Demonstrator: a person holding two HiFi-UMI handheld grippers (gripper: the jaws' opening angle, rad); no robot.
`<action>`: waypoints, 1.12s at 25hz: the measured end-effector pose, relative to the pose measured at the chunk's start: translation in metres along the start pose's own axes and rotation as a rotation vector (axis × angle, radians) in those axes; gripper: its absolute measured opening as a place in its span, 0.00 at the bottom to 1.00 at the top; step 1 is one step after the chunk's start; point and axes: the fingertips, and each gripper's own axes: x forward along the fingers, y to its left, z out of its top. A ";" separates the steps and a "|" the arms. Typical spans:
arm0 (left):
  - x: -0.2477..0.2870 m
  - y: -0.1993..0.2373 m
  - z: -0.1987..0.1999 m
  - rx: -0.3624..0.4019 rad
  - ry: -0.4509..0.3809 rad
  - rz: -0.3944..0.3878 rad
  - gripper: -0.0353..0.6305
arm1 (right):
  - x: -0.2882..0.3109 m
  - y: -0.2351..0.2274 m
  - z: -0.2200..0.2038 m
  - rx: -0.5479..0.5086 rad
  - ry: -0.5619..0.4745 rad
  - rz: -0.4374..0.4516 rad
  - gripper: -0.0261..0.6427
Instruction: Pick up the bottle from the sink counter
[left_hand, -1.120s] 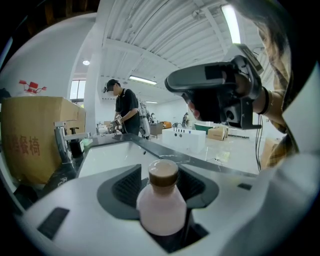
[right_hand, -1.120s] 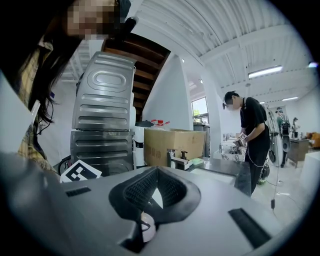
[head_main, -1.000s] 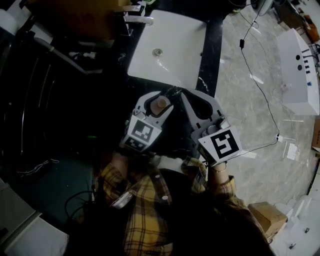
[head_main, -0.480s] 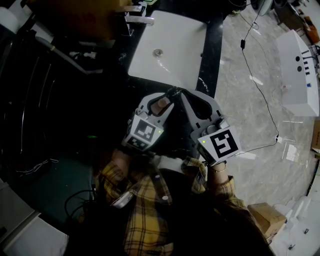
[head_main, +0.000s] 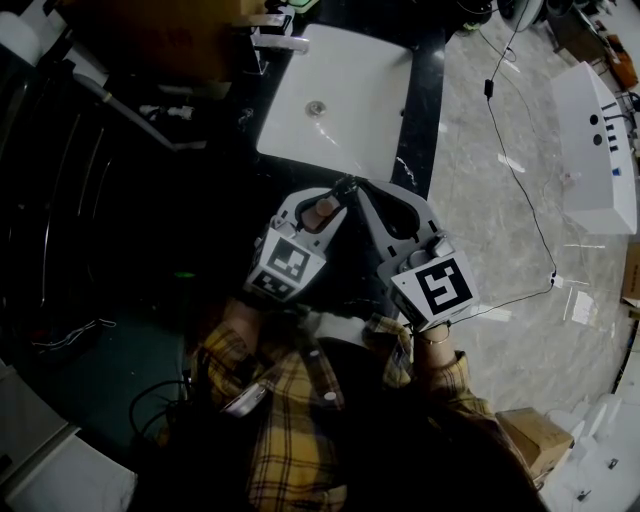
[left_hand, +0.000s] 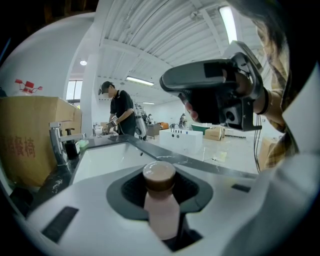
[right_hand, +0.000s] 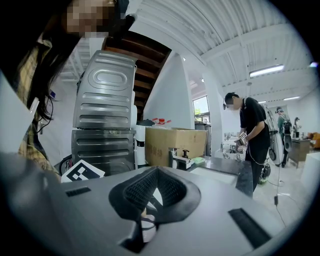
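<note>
Dark tabletop (head_main: 428, 100) lay round a white sink basin (head_main: 350, 90) in head view, pink bottle (head_main: 321, 209) stood upright just before the basin, left gripper view, left claw (left_hand: 160, 170) had just been closing, pinched the bottle, right gripper view, right claw (right_hand: 158, 172) pressed together.

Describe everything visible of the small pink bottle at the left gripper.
The small pale-pink bottle looks like smooth plastic, with a round brown cap. It stands upright between the jaws of the left gripper, which have just been closing and now pinch its body. Its base is hidden.
</note>
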 end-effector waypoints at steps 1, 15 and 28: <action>0.000 0.000 0.000 0.001 0.000 -0.002 0.23 | 0.000 0.000 0.000 0.001 0.001 -0.001 0.06; -0.027 0.017 0.040 -0.008 -0.054 0.050 0.23 | 0.003 0.001 0.002 -0.010 0.001 0.010 0.06; -0.068 0.032 0.119 -0.027 -0.209 0.105 0.23 | 0.007 0.001 0.031 -0.063 -0.057 0.022 0.06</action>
